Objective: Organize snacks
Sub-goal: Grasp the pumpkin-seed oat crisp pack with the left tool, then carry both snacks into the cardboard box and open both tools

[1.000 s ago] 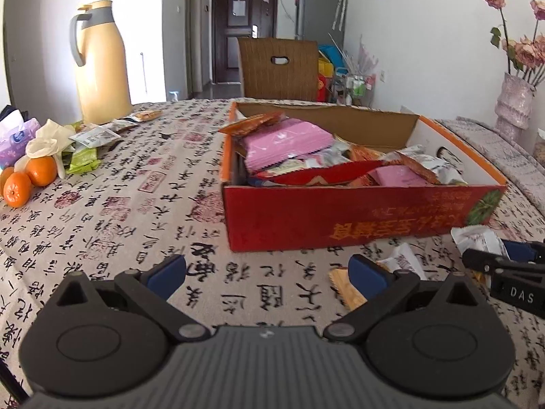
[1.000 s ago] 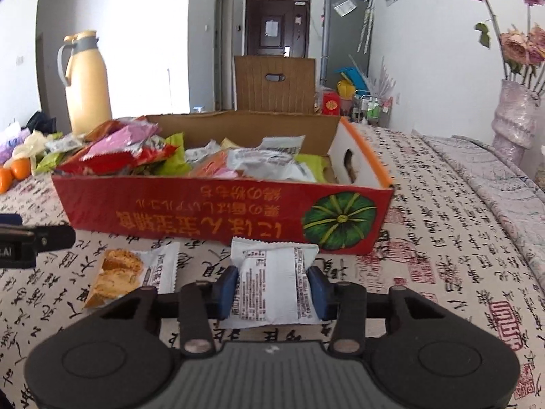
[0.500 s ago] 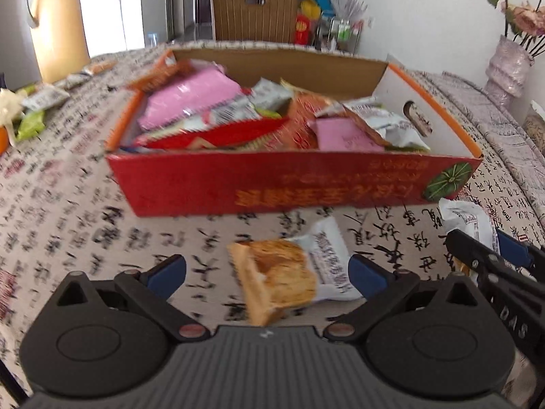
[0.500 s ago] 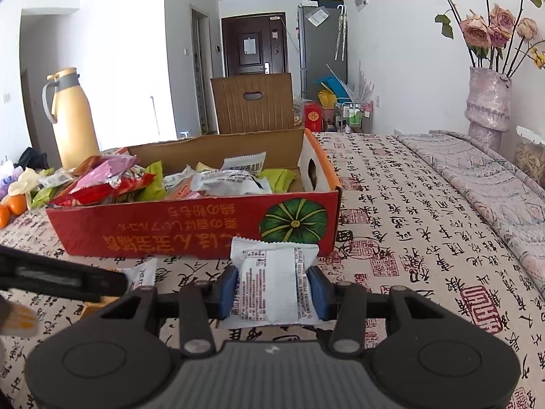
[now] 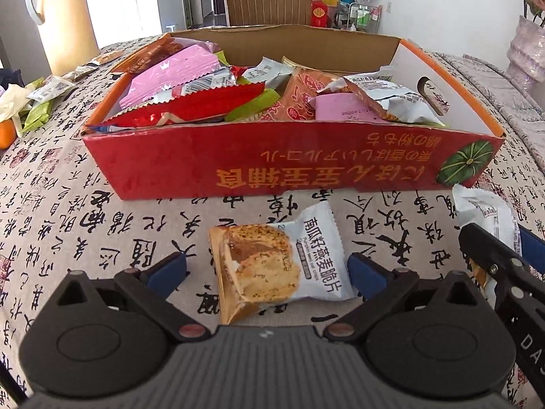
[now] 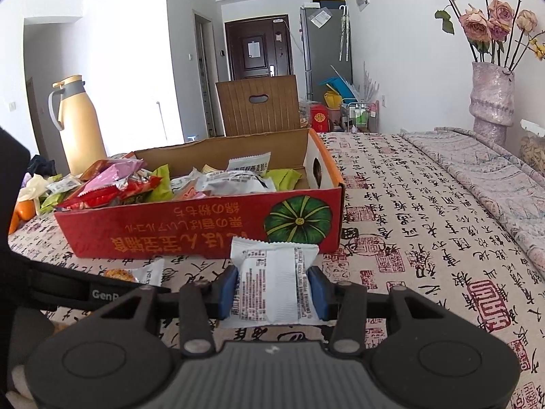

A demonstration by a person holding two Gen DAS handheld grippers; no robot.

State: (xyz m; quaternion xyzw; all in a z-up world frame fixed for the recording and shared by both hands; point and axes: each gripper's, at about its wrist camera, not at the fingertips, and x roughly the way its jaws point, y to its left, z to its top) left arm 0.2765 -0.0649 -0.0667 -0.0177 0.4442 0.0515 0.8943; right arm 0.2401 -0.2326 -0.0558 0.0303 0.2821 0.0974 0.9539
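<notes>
A red cardboard box (image 5: 289,167) full of snack packets stands on the table; it also shows in the right wrist view (image 6: 190,228). A white and orange oat-crisp packet (image 5: 279,266) lies on the cloth in front of it, between the spread fingers of my open left gripper (image 5: 265,272). My right gripper (image 6: 274,288) is shut on a white snack packet (image 6: 272,279), held just above the table near the box's front right corner. That packet (image 5: 487,218) and the right gripper show at the right edge of the left wrist view.
A yellow thermos (image 5: 64,24) stands far left with loose packets (image 5: 47,92) and an orange (image 5: 6,133) near it. A vase of dried roses (image 6: 490,92) stands at the far right. A wooden chair (image 6: 259,105) is behind the table.
My left gripper has swung right and down until the oat-crisp packet lies between its open fingers. My right gripper has lifted slightly with the white packet still in it.
</notes>
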